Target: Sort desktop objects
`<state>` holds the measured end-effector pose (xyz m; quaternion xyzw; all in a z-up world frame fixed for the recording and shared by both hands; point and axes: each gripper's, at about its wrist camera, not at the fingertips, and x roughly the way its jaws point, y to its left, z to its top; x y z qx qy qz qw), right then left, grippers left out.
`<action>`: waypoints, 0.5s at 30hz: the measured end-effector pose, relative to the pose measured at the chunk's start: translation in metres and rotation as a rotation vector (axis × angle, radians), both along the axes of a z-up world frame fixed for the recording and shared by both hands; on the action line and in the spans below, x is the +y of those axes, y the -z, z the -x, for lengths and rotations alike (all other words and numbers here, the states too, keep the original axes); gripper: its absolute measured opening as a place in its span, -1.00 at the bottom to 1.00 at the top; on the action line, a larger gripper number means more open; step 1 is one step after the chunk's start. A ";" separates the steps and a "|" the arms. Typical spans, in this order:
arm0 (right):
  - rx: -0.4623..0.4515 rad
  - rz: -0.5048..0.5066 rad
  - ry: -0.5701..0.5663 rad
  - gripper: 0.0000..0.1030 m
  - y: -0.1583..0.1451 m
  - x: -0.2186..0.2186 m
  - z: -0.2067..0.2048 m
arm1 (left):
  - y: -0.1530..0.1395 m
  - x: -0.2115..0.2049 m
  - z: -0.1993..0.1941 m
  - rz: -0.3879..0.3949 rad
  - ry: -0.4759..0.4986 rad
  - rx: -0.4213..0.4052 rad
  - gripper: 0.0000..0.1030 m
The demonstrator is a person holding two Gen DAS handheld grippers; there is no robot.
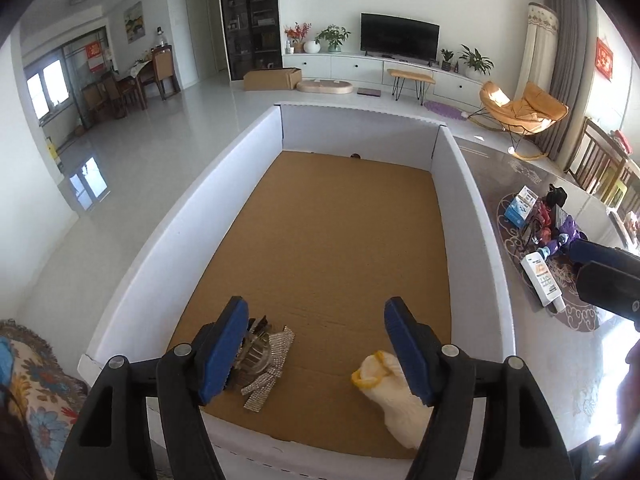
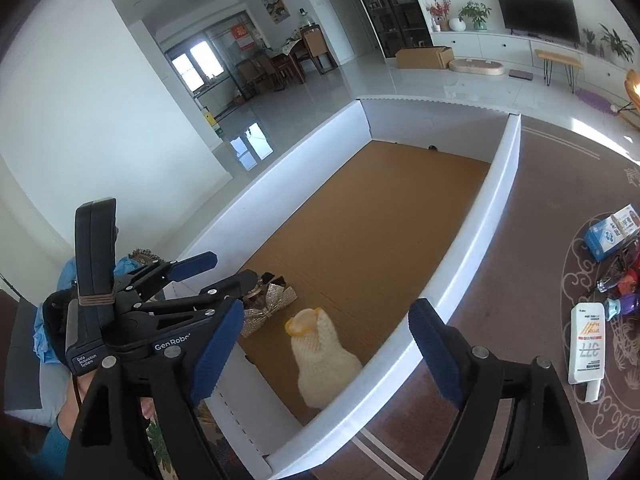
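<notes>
**White-walled box takes its first two items**

Brown cardboard lines the floor of the large white-walled open box (image 1: 256, 152), and we see two things lying at its near end. Near the left corner sits a sparkly silver rhinestone bow (image 1: 266, 364), partly behind the left finger of our left gripper (image 1: 320, 350). A little to its right lies a cream knitted pouch with a yellow rim (image 1: 386, 388), its yellow mouth turned towards the bow. The two lie apart.

Our left gripper hangs above the box's near end with its blue-padded jaws spread and nothing between them. Our right gripper (image 2: 328, 352) is likewise released: its pads stand wide, the pouch showing beneath the gap, untouched. In the right wrist view the left gripper appears at the left, over the box's near-left corner beside the bow.

To the right of the box, on the patterned brown tabletop (image 2: 532, 184), wait a white tube with orange print (image 2: 586, 344), a blue and white carton (image 2: 610, 236) and a cluster of small purple and red objects (image 1: 556, 224) we cannot identify.
</notes>
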<state>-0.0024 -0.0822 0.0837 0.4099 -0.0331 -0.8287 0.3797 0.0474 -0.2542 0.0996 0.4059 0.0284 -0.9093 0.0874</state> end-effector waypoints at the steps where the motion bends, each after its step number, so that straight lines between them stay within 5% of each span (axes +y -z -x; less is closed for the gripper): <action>1: 0.029 0.004 0.036 0.80 -0.002 0.021 -0.001 | -0.007 0.016 -0.003 -0.010 0.032 0.025 0.35; 3: 0.086 -0.008 0.126 0.91 -0.002 0.069 -0.004 | -0.023 0.056 -0.013 -0.060 0.128 0.081 0.37; 7: 0.159 -0.141 0.345 1.00 0.024 0.173 -0.008 | -0.034 0.149 -0.049 -0.182 0.350 0.183 1.00; 8: 0.159 -0.198 0.400 1.00 0.033 0.199 -0.012 | -0.028 0.170 -0.055 -0.211 0.393 0.183 1.00; 12: 0.063 -0.350 0.566 0.99 0.074 0.287 -0.008 | 0.030 0.239 -0.045 -0.256 0.478 0.038 1.00; 15: 0.019 -0.362 0.642 0.99 0.085 0.322 -0.012 | 0.072 0.268 -0.025 -0.171 0.474 -0.054 1.00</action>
